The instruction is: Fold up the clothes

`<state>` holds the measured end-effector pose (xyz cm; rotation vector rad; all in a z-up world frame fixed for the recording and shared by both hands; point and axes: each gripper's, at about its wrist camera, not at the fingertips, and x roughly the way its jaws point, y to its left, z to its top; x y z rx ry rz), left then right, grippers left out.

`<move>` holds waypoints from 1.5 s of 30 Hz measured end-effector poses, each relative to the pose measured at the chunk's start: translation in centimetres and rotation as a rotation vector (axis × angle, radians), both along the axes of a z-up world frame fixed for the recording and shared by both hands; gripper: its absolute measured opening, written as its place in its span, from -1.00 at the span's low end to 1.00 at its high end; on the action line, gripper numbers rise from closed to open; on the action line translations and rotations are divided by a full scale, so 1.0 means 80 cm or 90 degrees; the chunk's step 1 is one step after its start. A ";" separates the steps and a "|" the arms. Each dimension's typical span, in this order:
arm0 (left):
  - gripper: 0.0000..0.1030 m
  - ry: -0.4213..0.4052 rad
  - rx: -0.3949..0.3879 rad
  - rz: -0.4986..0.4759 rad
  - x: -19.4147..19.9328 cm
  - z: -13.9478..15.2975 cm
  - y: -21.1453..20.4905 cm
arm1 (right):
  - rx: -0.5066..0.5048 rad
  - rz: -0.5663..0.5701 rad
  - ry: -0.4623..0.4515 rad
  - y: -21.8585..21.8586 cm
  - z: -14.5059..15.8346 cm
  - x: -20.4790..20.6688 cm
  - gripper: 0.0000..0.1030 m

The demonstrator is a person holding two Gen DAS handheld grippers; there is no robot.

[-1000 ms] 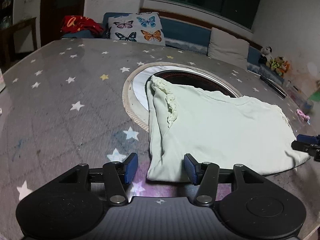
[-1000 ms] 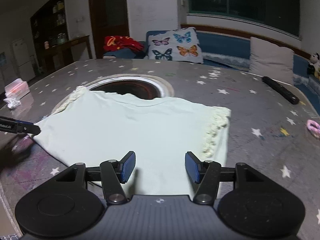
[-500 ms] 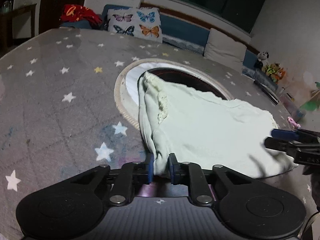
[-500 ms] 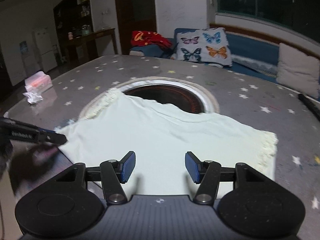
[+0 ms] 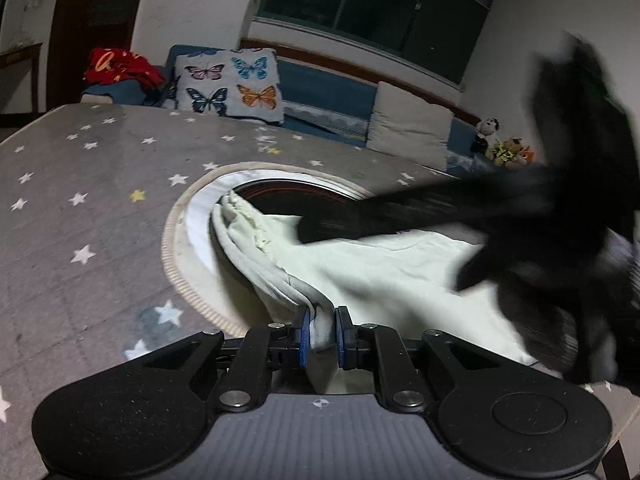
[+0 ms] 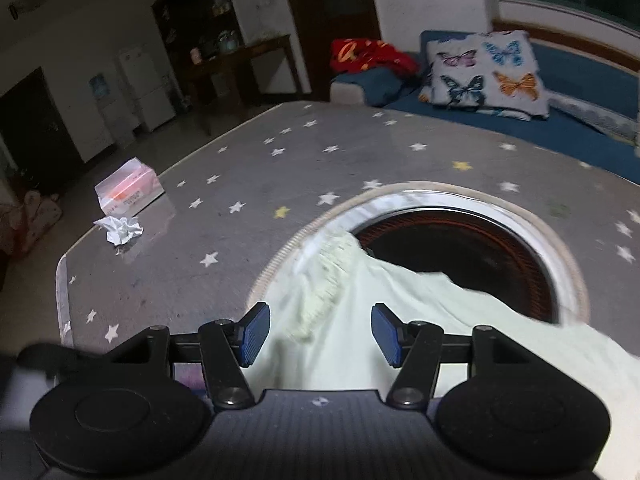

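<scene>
Between the blue pads of the left gripper (image 5: 320, 330) sits a bunched corner of the pale green shirt (image 5: 384, 264), pinched tight and lifted so the cloth can be pulled over. Over on the other side, the right gripper (image 6: 320, 334) has its jaws wide apart with nothing in them, above the frilly sleeve (image 6: 324, 276). Most of the shirt lies on the starry table (image 6: 224, 184), partly over the round hole (image 6: 460, 252). Lots of bare table is free to the left. A tissue box (image 6: 130, 192) sits far off by the edge.
</scene>
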<state>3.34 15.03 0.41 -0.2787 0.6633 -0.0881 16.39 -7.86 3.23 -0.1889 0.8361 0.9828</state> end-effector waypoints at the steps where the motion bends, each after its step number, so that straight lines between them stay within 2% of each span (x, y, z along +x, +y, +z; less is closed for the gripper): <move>1: -0.73 -0.001 -0.001 -0.003 0.001 0.000 -0.002 | -0.007 0.010 0.004 0.014 -0.002 0.003 0.19; 5: -0.73 -0.003 -0.009 -0.011 0.003 -0.001 -0.005 | -0.062 0.050 0.009 0.054 -0.020 0.004 0.20; 9: -0.74 -0.004 -0.014 -0.021 0.006 -0.001 -0.010 | -0.109 0.058 -0.018 0.067 -0.036 -0.002 0.14; 11: -0.74 -0.005 -0.015 -0.029 0.007 0.000 -0.012 | -0.119 0.054 -0.020 0.066 -0.042 -0.003 -0.14; 12: -0.74 -0.006 -0.015 -0.033 0.007 0.000 -0.014 | -0.114 0.047 -0.018 0.061 -0.043 -0.004 -0.22; 14: -0.73 -0.008 -0.016 -0.043 0.008 0.001 -0.017 | -0.096 0.031 -0.012 0.048 -0.042 -0.002 -0.51; 17: -0.71 -0.013 -0.017 -0.063 0.008 0.004 -0.025 | -0.045 -0.002 0.013 0.017 -0.035 0.004 -0.67; 19: -0.66 -0.016 -0.019 -0.077 0.007 0.007 -0.032 | -0.009 -0.028 0.028 -0.007 -0.029 0.008 -0.70; 22: -0.40 -0.028 -0.017 -0.104 0.004 0.013 -0.045 | 0.034 -0.066 0.039 -0.046 -0.020 0.014 -0.72; 24: -0.07 -0.035 -0.011 -0.116 0.002 0.017 -0.053 | 0.054 -0.092 0.045 -0.076 -0.016 0.018 -0.74; 29: 0.12 -0.036 0.003 -0.137 0.006 0.020 -0.072 | 0.084 -0.157 0.058 -0.152 -0.015 0.029 -0.75; 36: 0.26 -0.014 0.024 -0.146 0.022 0.016 -0.096 | 0.099 -0.223 0.098 -0.236 -0.037 0.041 -0.76; 41: 0.28 0.011 0.041 -0.155 0.037 0.007 -0.110 | 0.113 -0.241 0.116 -0.251 -0.052 0.042 -0.76; 45: 0.29 0.019 0.052 -0.158 0.042 0.003 -0.115 | 0.131 -0.235 0.087 -0.262 -0.036 0.041 -0.77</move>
